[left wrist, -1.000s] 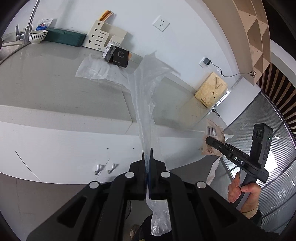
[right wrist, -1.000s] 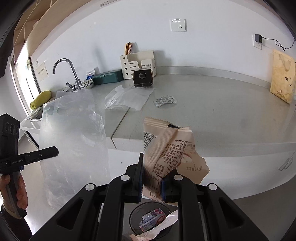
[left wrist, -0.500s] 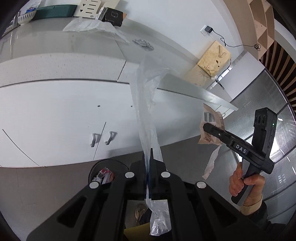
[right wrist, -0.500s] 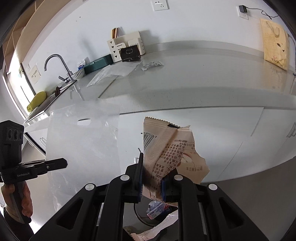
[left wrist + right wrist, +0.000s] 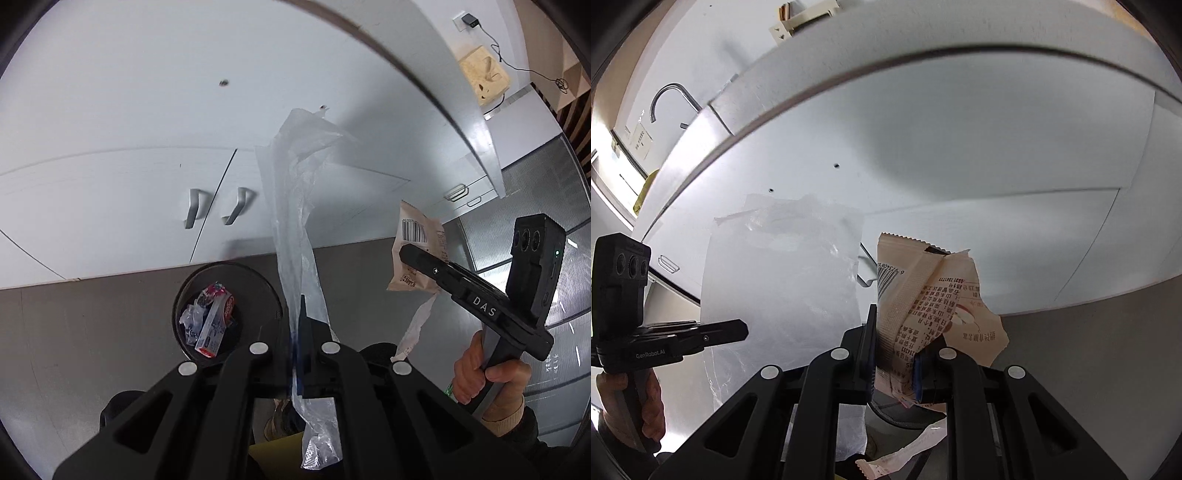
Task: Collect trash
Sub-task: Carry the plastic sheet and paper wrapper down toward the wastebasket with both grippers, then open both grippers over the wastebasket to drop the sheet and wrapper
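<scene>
On the left, the bin [image 5: 225, 310] stands on the floor by the white cupboard doors [image 5: 110, 192]. It already has a small box and some crumpled bits inside.

Next comes the left hand-held gripper [image 5: 303, 332]. It is clenched tight on a long clear plastic bag [image 5: 295, 206], which sticks up past its tips and hangs down below too.

On the right, the right hand-held gripper [image 5: 894, 354] is grasping a torn tan snack wrapper [image 5: 923, 295]. A thin strip of the wrapper dangles under it.

A second ago both hands were up at the height of the desk, and you could see its top. Now both have dropped low, the desk edge [image 5: 461, 122] is far up in the picture, and the bin has come into view close under the left one. Neither gripper has let go of anything on the way down.

So I think the two bits of trash are nearly at the bin. The bag looks closest. The wrapper seems to be more off to the side, so it may need to slide over first.
</scene>
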`<state>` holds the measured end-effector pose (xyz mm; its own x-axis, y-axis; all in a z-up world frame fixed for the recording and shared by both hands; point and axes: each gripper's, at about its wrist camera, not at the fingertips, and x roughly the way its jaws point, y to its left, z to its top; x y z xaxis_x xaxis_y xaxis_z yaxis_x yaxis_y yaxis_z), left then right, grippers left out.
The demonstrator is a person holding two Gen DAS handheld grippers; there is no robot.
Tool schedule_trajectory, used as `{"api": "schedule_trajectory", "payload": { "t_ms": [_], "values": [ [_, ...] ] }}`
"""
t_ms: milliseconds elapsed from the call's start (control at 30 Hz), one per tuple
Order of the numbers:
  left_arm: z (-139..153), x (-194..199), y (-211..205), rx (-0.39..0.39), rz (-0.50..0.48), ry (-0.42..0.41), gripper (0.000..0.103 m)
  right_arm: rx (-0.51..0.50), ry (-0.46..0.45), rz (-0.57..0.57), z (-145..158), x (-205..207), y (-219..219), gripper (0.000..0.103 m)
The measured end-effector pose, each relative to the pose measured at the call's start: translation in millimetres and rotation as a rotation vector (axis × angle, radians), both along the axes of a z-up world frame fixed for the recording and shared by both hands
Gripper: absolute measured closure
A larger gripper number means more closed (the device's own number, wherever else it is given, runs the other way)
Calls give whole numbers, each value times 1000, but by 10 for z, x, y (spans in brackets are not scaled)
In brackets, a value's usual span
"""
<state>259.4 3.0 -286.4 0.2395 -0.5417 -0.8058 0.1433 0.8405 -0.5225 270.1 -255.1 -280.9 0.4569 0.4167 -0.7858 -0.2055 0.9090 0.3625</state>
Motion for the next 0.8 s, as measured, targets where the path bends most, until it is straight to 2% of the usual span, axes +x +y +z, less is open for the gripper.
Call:
{"api": "schedule_trajectory", "payload": {
  "t_ms": [367, 467, 633, 800],
  "values": [
    [-1258, 252, -150, 50, 1, 192, 101, 40, 230, -60, -1318, 364, 86, 84],
    [-1617, 317, -166, 80, 20, 240, 101, 13, 289, -81, -1671, 399, 133, 84],
    [-2275, 391, -159, 90, 65, 342, 101, 65, 429, -132, -2336, 401, 166, 84],
    [-2730, 386, -167, 125, 65, 415, 101, 35, 531, -139, -2832, 362, 280, 83]
  ]
}}
